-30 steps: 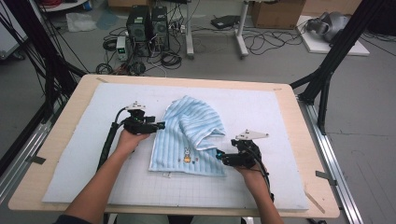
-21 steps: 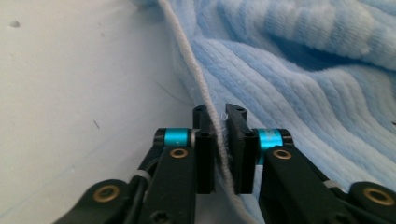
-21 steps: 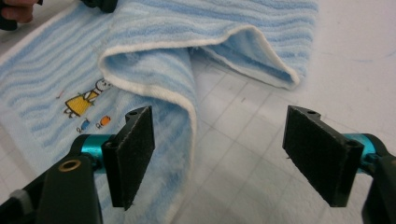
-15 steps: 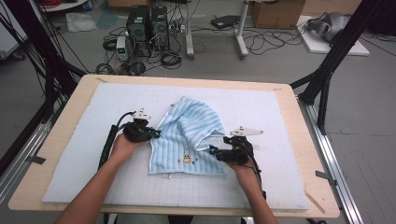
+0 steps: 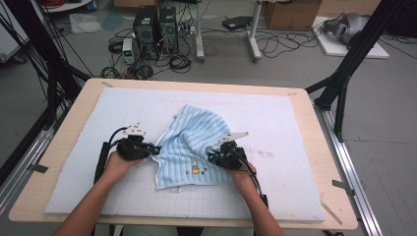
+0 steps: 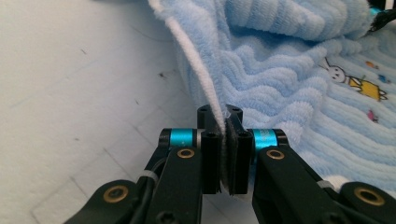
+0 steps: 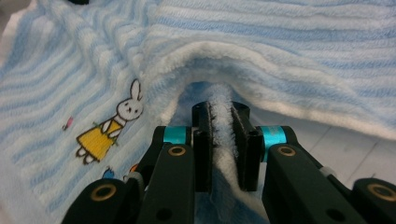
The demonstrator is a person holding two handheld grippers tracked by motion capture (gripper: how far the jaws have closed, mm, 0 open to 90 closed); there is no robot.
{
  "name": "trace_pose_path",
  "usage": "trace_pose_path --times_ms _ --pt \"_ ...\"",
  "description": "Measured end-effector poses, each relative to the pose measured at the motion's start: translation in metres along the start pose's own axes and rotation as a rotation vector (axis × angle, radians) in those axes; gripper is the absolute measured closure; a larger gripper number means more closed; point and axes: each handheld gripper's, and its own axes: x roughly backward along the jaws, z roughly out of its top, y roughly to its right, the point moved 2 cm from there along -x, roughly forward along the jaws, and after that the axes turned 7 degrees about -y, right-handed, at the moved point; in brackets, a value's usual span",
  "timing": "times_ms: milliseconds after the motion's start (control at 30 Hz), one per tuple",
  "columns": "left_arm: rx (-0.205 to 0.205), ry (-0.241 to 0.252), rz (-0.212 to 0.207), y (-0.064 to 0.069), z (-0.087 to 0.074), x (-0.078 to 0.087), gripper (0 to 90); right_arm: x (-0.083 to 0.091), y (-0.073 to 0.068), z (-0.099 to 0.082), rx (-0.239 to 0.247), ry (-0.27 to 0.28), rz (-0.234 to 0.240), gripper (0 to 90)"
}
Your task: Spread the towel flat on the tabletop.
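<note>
1. Towel (image 5: pixel 194 147), soft ribbed terry in pale blue and white stripes with a white corded hem, lies rumpled near the middle of the white mat (image 5: pixel 275 118), toward the bench's front edge.
2. Small rabbit picture (image 7: pixel 116 123) in a yellow dress is stitched near the towel's front hem.
3. Left gripper (image 6: pixel 224 121), black with blue collars, has its jaws pressed together on the towel's white left hem.
4. Right gripper (image 7: pixel 223 116) has just been closing its jaws; they pinch a fluffy fold of the towel's right edge.
5. Bench (image 5: pixel 74 113) is pale wood with rounded corners.
</note>
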Motion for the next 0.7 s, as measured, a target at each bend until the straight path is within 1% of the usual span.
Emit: trace_pose_path --times_ms 67,100,133,167,200,233,267,300,400,433,500,567,600,633,667,700 --pt "0.007 0.002 -0.018 0.002 -0.006 0.002 86.0 0.002 -0.003 -0.002 0.027 -0.016 0.011 81.9" --pt "0.014 0.008 -0.028 0.003 -0.009 0.003 86.1 0.004 -0.005 -0.003 0.022 -0.025 0.019 82.0" --pt "0.017 0.014 -0.040 0.004 -0.012 0.005 86.1 0.006 -0.005 -0.005 0.032 -0.028 0.030 82.1" --pt "0.027 0.024 -0.055 0.005 -0.015 0.006 86.2 0.008 -0.007 -0.007 0.031 -0.027 0.036 82.2" --pt "0.024 0.030 -0.071 0.007 -0.018 0.008 86.1 0.010 -0.008 -0.010 0.035 -0.031 0.042 82.2" --pt "0.026 0.033 -0.096 0.010 -0.020 0.010 86.1 0.012 -0.008 -0.013 0.037 -0.029 0.050 82.2" --pt "0.027 0.029 -0.109 0.012 -0.021 0.010 86.1 0.014 -0.009 -0.016 0.029 -0.027 0.065 82.2" --pt "0.021 0.027 -0.119 0.015 -0.023 0.011 86.1 0.015 -0.010 -0.018 0.025 -0.029 0.072 82.2" --pt "-0.002 0.006 -0.172 0.023 -0.026 0.013 86.1 0.020 -0.014 -0.024 0.031 -0.039 0.091 82.2" --pt "-0.006 -0.001 -0.190 0.026 -0.027 0.013 86.0 0.021 -0.015 -0.026 0.041 -0.040 0.094 82.2" --pt "-0.010 -0.015 -0.227 0.029 -0.029 0.014 86.0 0.025 -0.017 -0.030 0.045 -0.048 0.102 82.2" --pt "-0.010 -0.028 -0.265 0.032 -0.031 0.014 86.0 0.028 -0.019 -0.035 0.045 -0.054 0.114 82.2" --pt "-0.016 -0.036 -0.287 0.035 -0.032 0.015 86.1 0.030 -0.020 -0.037 0.042 -0.058 0.124 82.1" --pt "-0.030 -0.042 -0.301 0.037 -0.033 0.015 86.0 0.032 -0.022 -0.039 0.042 -0.063 0.134 82.0" --pt "-0.043 -0.047 -0.312 0.039 -0.033 0.016 86.0 0.034 -0.024 -0.041 0.052 -0.068 0.137 81.5" --pt "-0.056 -0.053 -0.311 0.041 -0.034 0.016 85.8 0.035 -0.025 -0.042 0.057 -0.065 0.136 79.8"
